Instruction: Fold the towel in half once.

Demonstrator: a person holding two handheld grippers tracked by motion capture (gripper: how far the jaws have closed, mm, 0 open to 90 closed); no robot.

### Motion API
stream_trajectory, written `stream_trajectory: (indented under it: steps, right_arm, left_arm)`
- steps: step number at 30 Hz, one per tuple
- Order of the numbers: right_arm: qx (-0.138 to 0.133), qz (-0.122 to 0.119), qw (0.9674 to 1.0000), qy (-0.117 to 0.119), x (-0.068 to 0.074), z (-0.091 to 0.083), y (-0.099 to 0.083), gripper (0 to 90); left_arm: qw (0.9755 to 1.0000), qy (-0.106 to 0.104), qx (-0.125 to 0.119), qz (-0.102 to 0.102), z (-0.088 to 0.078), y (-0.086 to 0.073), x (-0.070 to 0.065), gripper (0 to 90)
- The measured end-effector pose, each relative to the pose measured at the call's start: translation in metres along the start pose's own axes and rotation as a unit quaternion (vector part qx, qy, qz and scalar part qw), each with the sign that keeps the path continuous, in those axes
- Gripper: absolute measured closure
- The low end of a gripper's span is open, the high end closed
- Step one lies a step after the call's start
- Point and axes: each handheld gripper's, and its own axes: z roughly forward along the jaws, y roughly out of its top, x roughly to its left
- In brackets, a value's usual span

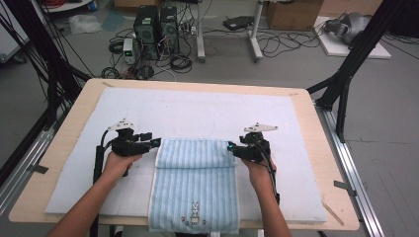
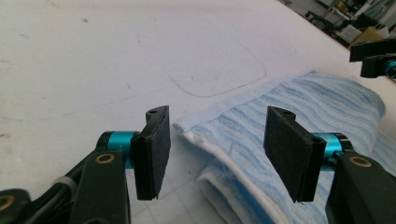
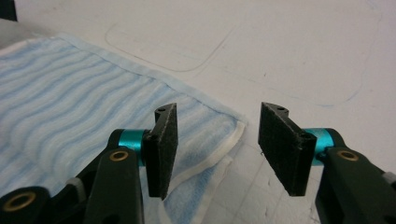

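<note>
A lab: computer towers (image 1: 155, 29), tangled cables (image 1: 276, 42) and cardboard boxes (image 1: 294, 14) on the grey floor beyond the desk's (image 1: 326, 163) far edge.

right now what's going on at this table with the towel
A person is folding a blue striped towel on a white mat, holding a tool in each hand. The far end of the towel is folded back over itself, and its near end, with a small rabbit motif, hangs over the table edge. The left tool sits at the fold's left corner and the right tool at its right corner. Both tools' jaws stand open, with nothing pinched between the pads, so the towel lies free.
</note>
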Motion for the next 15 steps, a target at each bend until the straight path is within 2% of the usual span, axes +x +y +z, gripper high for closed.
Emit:
stream_trajectory:
  steps: [7, 9, 11, 13, 15]
  right_arm:
    - [0.033, 0.015, 0.9993, -0.009, -0.005, 0.024, 0.005, 40.5]
    - [0.044, 0.024, 0.9988, -0.004, -0.008, 0.032, 0.005, 39.8]
    - [0.059, 0.026, 0.9979, -0.006, -0.01, 0.04, 0.005, 39.4]
    - [0.071, 0.022, 0.9972, -0.003, -0.01, 0.046, 0.005, 44.4]
    - [0.079, 0.001, 0.9968, -0.009, -0.007, 0.05, 0.005, 51.5]
  left_arm:
    - [0.9997, 0.01, 0.022, 0.0, 0.02, 0.003, 0.0, 40.5]
    - [0.9995, 0.011, 0.029, 0.0, 0.025, 0.001, -0.001, 40.5]
    - [0.9988, 0.017, 0.045, 0.005, 0.031, -0.002, -0.002, 40.6]
    - [0.9976, 0.025, 0.064, 0.01, 0.037, -0.005, -0.002, 40.9]
    - [0.9973, 0.033, 0.064, 0.018, 0.037, -0.005, -0.003, 45.4]
